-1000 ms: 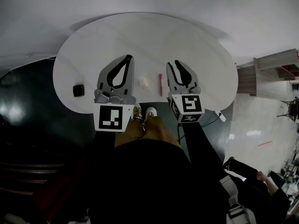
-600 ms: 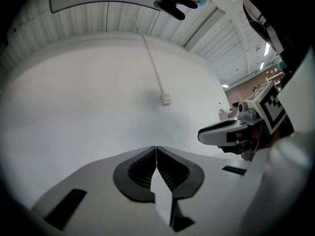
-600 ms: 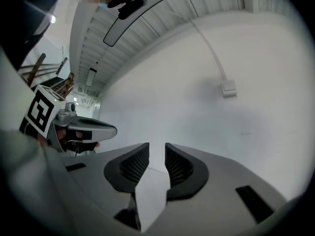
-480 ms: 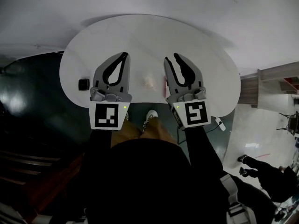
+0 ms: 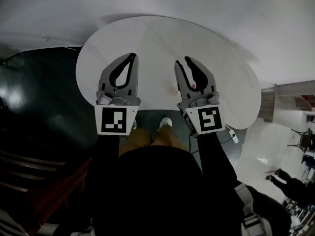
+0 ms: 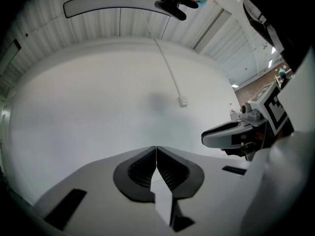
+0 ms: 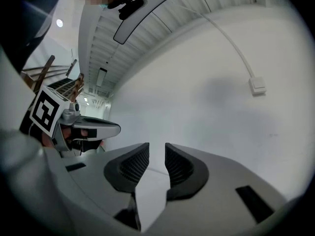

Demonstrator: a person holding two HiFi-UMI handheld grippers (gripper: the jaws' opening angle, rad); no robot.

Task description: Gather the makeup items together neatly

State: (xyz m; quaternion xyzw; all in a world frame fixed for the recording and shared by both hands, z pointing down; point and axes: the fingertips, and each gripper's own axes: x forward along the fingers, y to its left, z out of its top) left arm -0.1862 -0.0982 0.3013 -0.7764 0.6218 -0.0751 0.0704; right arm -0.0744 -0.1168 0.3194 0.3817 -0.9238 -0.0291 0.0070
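In the head view both grippers hover side by side over the near half of the white round table [image 5: 162, 38]. The left gripper [image 5: 132, 57] has its jaws touching at the tips with nothing between them, as the left gripper view [image 6: 156, 149] confirms. A narrow empty gap shows between the jaws of the right gripper [image 5: 182, 61], also plain in the right gripper view [image 7: 156, 149]. A small red bit of a makeup item [image 5: 193, 86] peeks through the right gripper's finger loop. Other makeup items are hidden under the grippers. Both gripper views look at a white wall, not the table.
Dark floor lies left of the table and under its near edge, where the person's shoes [image 5: 166, 123] show. A small white object [image 5: 231, 133] sits at the table's right near rim. A wooden shelf [image 5: 295, 90] stands far right. Another person [image 5: 293, 183] stands at the lower right.
The view has swung so the table sits further right. The black compact, pale puff and red stick seen earlier are now mostly covered by the grippers. Jaw states look unchanged.
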